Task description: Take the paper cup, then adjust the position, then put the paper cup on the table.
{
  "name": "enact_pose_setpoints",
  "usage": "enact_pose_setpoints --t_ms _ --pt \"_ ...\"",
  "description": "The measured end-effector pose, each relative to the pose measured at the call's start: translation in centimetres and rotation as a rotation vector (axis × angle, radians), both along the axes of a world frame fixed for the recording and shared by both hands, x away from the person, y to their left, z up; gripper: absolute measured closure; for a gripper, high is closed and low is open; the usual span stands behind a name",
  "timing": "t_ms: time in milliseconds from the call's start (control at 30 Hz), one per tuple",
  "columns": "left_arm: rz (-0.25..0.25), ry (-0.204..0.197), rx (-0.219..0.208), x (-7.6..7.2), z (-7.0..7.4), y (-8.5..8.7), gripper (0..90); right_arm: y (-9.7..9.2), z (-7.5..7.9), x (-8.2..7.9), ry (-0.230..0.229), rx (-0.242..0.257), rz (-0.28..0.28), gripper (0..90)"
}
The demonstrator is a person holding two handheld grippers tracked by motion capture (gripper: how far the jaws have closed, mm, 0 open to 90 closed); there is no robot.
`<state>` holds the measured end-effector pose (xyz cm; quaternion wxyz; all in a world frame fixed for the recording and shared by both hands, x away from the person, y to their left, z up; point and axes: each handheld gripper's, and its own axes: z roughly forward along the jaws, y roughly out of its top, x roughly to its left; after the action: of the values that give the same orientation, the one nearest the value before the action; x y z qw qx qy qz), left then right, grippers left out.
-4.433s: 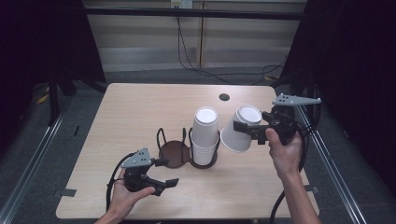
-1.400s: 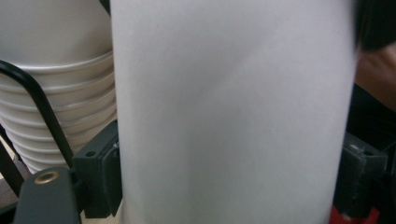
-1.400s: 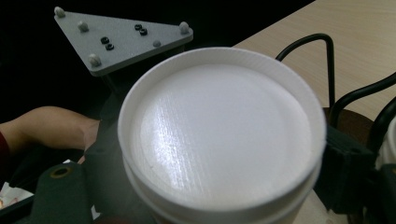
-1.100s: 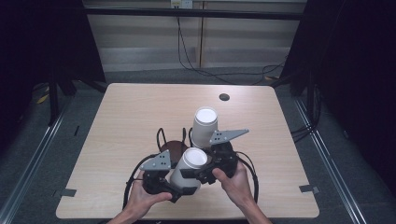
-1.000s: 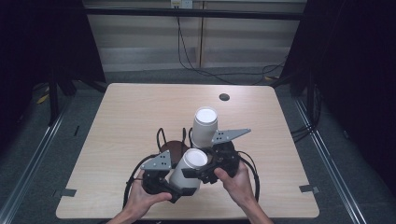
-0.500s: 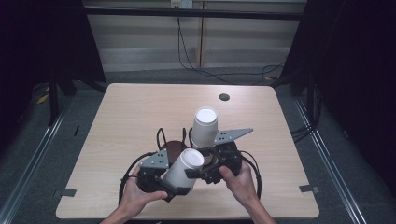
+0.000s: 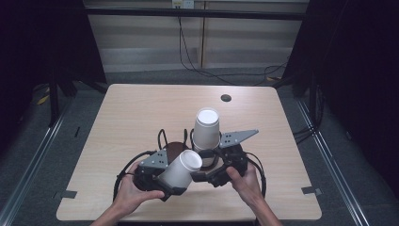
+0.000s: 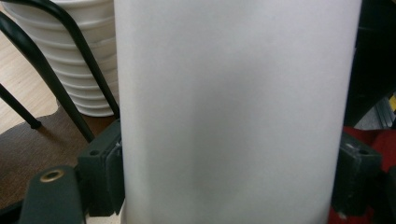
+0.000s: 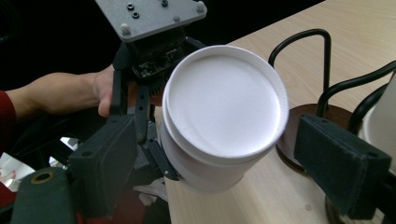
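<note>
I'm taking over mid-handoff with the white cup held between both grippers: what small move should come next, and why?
Probably draw the right gripper back from the cup. The left gripper is clamped on the cup's sides, while the right one's pads stand apart from the cup's closed end. The cup would then be free to go to the empty ring of the holder, beside the cup stack.

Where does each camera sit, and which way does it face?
High view: above the table's near side, looking forward and down on the table; both forearms and hands show.
Left gripper view: rides the left gripper, facing the white cup clamped in its jaws.
Right gripper view: rides the right gripper, jaws apart, facing the cup's base and the left hand.
All share the cup and black rack.
</note>
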<state>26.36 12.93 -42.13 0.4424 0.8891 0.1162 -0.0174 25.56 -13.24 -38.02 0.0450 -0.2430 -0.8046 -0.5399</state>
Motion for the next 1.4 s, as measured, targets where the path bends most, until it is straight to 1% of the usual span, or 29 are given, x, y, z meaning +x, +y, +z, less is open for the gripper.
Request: enact_pose_setpoints --t_ms 67,133,167,233,300,367,400,467,567,667,700,733,800,833,867,900,933,967,1000,1033,1067,1100,1167,1200,1233,1300,1333,1367,1400 --pt "-0.003 0.006 0.000 0.0 0.0 0.0 17.5 -0.1 0.0 0.0 -0.002 0.001 0.002 13.8" --pt "-0.012 0.007 0.019 0.1 0.1 0.1 17.5 -0.2 0.0 0.1 -0.004 0.000 0.005 13.8" --pt "-0.015 0.008 0.043 0.2 0.0 0.1 17.5 -0.3 -0.1 0.1 -0.001 -0.017 0.009 13.9" --pt "-0.011 0.000 0.050 0.2 0.1 0.1 17.5 -0.3 -0.1 0.1 -0.005 -0.026 0.013 13.9" --pt "-0.016 -0.001 0.054 0.2 0.2 0.2 17.5 -0.3 -0.2 0.0 0.002 -0.029 0.024 13.9" --pt "-0.031 -0.012 0.081 0.2 0.4 0.2 17.5 -0.4 -0.2 0.0 0.006 -0.042 0.034 13.9" --pt "-0.033 -0.014 0.084 0.1 0.4 0.2 17.5 -0.4 -0.2 0.0 0.003 -0.046 0.043 13.9" --pt "-0.047 -0.013 0.110 0.1 0.5 0.1 17.5 -0.4 -0.2 0.0 0.008 -0.075 0.051 13.9" --pt "-0.048 -0.012 0.123 0.0 0.4 0.0 17.6 -0.3 -0.3 0.0 0.008 -0.090 0.058 13.9" --pt "-0.053 -0.007 0.132 0.1 0.5 0.1 17.7 -0.1 -0.4 0.0 0.011 -0.122 0.077 14.2" --pt "-0.055 -0.004 0.134 0.1 0.5 0.1 17.7 0.1 -0.6 0.0 0.018 -0.138 0.095 14.5" --pt "-0.056 -0.002 0.140 0.1 0.5 0.1 17.7 0.1 -0.6 0.0 0.018 -0.138 0.095 14.5" --pt "-0.066 0.001 0.161 0.1 0.6 0.2 17.7 0.2 -0.8 0.1 0.029 -0.137 0.126 16.6" --pt "-0.075 0.004 0.177 0.2 0.6 0.2 17.7 0.2 -1.0 0.2 0.033 -0.149 0.142 16.9" --pt "-0.075 0.004 0.177 0.2 0.6 0.2 17.7 0.2 -1.0 0.2 0.033 -0.149 0.142 16.9" --pt "-0.073 0.006 0.187 0.2 0.6 0.2 17.7 0.3 -1.1 0.2 0.028 -0.163 0.146 17.0" --pt "-0.075 0.007 0.197 0.2 0.5 0.2 17.7 0.3 -1.1 0.2 0.028 -0.163 0.146 17.0" --pt "-0.081 0.002 0.208 0.2 0.5 0.1 17.7 0.3 -1.3 0.2 0.028 -0.186 0.159 17.0" --pt "-0.081 0.002 0.208 0.2 0.5 0.1 17.7 0.3 -1.4 0.2 0.026 -0.193 0.167 17.0" --pt "-0.080 0.006 0.219 0.2 0.5 0.1 17.7 0.3 -1.5 0.2 0.019 -0.205 0.169 16.9" --pt "-0.079 0.003 0.228 0.1 0.5 0.0 17.7 0.3 -1.5 0.2 0.019 -0.205 0.169 16.9" --pt "-0.080 0.002 0.235 0.1 0.5 -0.1 17.7 0.3 -1.6 0.2 0.006 -0.219 0.166 16.9" --pt "-0.088 0.004 0.256 0.0 0.4 -0.1 17.7 0.3 -1.7 0.3 0.008 -0.235 0.181 16.8" --pt "-0.092 0.011 0.273 0.0 0.3 -0.2 17.7 0.4 -1.8 0.3 0.006 -0.246 0.185 16.8" --pt "-0.096 0.010 0.284 -0.1 0.2 -0.3 17.6 0.4 -1.8 0.3 0.017 -0.271 0.189 16.8" --pt "-0.095 0.010 0.308 -0.1 0.1 -0.4 17.6 0.5 -2.0 0.3 0.033 -0.295 0.204 16.8" --pt "-0.095 0.010 0.313 -0.2 0.0 -0.5 17.6 0.6 -2.1 0.3 0.036 -0.313 0.207 16.8" --pt "-0.109 0.007 0.326 -0.1 -0.1 -0.5 17.6 0.8 -2.4 0.3 0.046 -0.344 0.215 16.9" --pt "-0.109 0.011 0.329 -0.2 -0.1 -0.6 17.6 0.8 -2.4 0.3 0.046 -0.344 0.215 16.9"
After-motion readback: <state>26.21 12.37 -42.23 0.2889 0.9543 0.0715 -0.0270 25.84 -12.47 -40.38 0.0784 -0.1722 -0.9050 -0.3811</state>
